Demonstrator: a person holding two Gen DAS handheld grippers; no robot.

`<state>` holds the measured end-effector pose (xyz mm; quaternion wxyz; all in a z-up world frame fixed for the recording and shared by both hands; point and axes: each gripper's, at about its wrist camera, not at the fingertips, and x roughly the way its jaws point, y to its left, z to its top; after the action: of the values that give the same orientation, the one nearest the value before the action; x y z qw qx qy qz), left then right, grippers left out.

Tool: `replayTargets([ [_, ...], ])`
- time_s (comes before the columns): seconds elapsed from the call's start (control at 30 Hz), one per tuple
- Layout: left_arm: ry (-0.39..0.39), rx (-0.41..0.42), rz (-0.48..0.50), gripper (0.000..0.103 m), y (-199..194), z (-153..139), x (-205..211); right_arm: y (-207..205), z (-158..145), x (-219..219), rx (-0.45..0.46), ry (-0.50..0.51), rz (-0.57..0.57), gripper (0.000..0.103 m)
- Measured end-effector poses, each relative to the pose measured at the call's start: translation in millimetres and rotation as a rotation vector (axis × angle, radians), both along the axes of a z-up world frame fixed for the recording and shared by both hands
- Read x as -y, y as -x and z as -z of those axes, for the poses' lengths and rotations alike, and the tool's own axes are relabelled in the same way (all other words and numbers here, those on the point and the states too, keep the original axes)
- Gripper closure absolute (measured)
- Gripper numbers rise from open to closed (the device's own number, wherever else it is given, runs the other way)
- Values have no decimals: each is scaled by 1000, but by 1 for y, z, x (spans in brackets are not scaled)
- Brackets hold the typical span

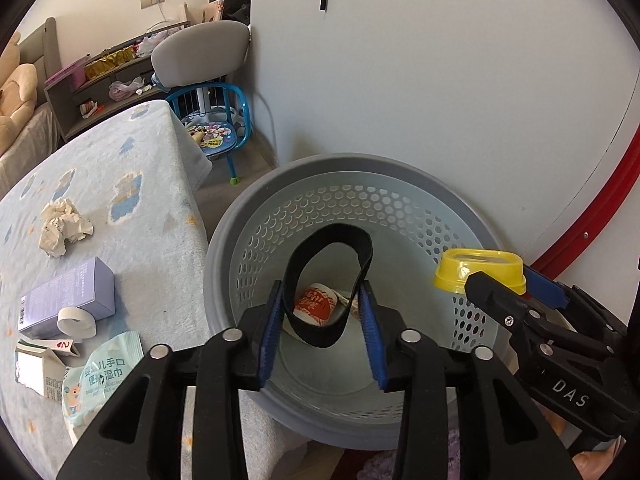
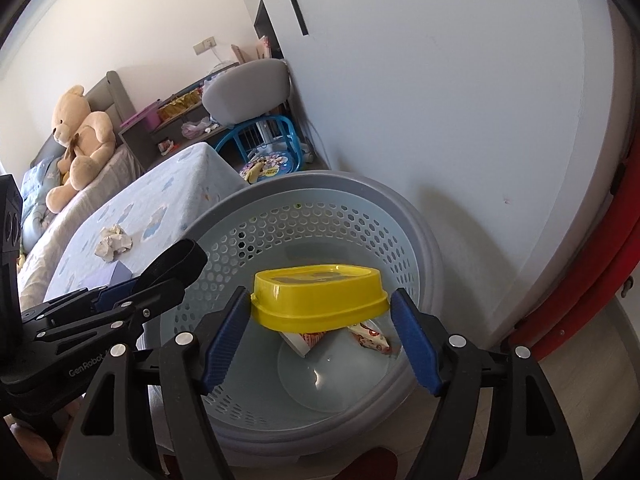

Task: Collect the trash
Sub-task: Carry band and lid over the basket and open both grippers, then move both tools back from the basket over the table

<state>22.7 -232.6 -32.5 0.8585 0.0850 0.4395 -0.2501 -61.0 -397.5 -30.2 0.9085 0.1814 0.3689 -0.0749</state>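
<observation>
Hovering over the wide mouth of the round grey perforated plastic basket (image 1: 304, 216), the left gripper (image 1: 322, 300) pinched a black fabric loop strap (image 1: 330, 280) between its blue pads, with free space inside the rim all round. Just beside it, the right gripper (image 2: 320, 304) held a yellow plastic lid-like tub (image 2: 320, 296) clamped above the basket's wrappers. Left of the basket, crumpled white paper (image 1: 64, 226) and a lilac cardboard box (image 1: 66, 298) lay on the pale blue patterned blanket (image 1: 132, 184), a white wall (image 1: 440, 80) behind.
</observation>
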Motion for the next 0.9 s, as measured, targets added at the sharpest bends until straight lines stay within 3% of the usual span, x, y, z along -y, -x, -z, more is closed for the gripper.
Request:
replayTargets([
  [0.1,2,6,-15,51,-1,-1,-2,1,2,3,-1,-13,11,31],
  [0.37,-5,26,-38,43,3,-3,-5,0,0,-2,0,11,4,30],
  [0.9,-5,44,-70,39,12,-7,-17,0,2,-8,-9,23,-1,28],
])
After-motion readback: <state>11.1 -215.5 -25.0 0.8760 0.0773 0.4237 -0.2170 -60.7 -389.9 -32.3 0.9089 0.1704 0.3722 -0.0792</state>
